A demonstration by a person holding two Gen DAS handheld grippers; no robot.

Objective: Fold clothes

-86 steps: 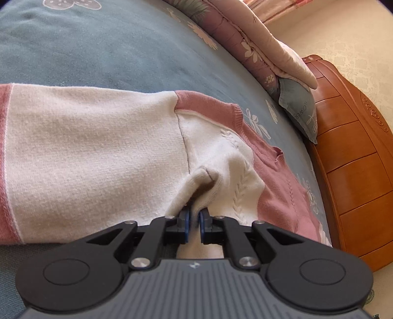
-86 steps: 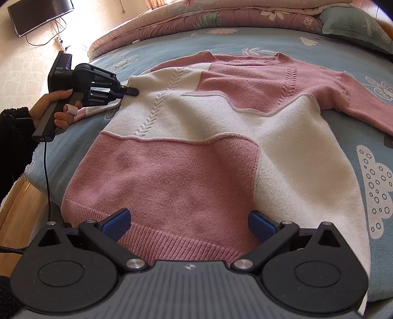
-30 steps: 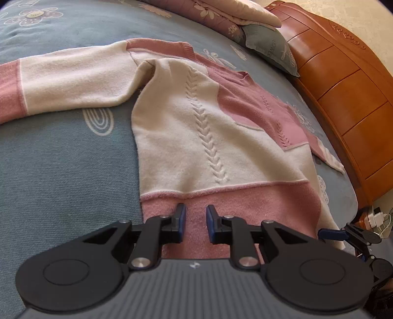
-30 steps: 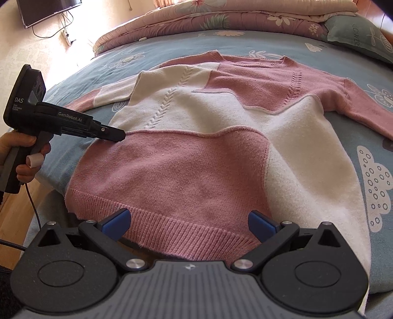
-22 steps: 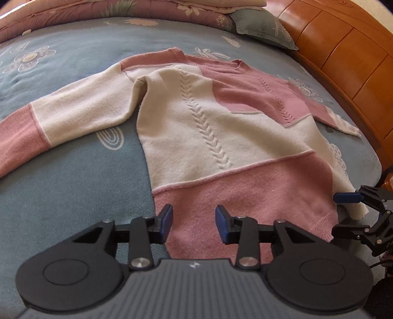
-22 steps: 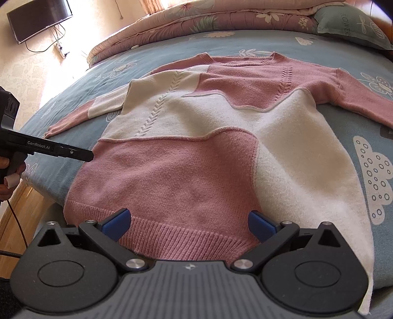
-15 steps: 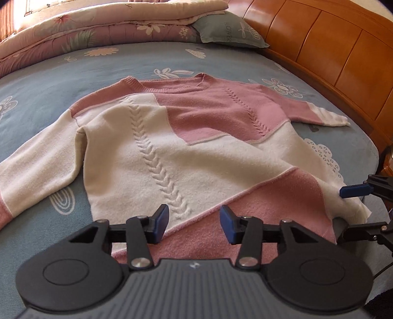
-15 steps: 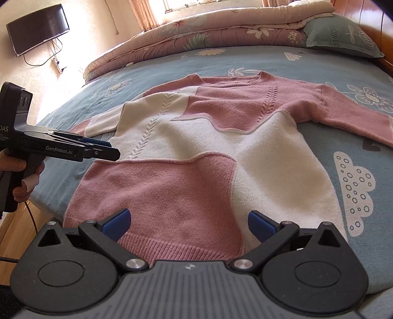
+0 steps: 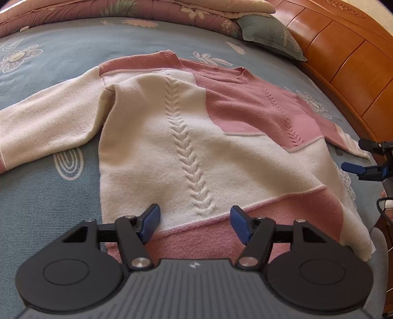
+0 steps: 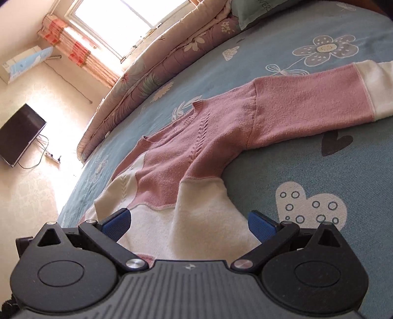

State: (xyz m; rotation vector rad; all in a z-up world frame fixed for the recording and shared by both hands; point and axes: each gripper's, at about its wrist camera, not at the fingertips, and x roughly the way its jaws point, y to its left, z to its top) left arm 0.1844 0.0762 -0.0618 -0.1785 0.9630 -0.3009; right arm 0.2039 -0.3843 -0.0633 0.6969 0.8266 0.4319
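The left claw (image 9: 195,222) is standing fairly wide, its jaws having just been opening, with nothing gripped between them; its blue pads (image 9: 149,222) are hovering over the seam where the cream panel meets the pink hem band of the sweater (image 9: 196,147). The right claw (image 10: 189,224) is also gaping wide and holding nothing, its blue pads (image 10: 261,225) framing the cream side of the sweater (image 10: 201,171) below the armpit. In the left wrist view this right claw (image 9: 366,157) is showing at 3 o'clock, past the sweater's edge, with both blue tips spread apart.

The sweater is lying flat and face up on the bed (image 9: 44,191), filling the middle of the left view, its cable stitch running from 6 toward 12 o'clock. One cream sleeve (image 9: 49,122) is stretching out toward 9 o'clock, and the pink sleeve (image 10: 307,103) is reaching toward 2 o'clock in the right view, ending in a cream cuff. The neckline is pointing toward 12 o'clock, toward a folded quilt (image 9: 122,9) and a grey-green pillow (image 9: 267,36). A wooden headboard (image 9: 343,54) is curving along 1 to 3 o'clock. In the right view a television (image 10: 19,133) is hanging at 9 o'clock and a bright window (image 10: 132,14) is glowing at 11 o'clock.
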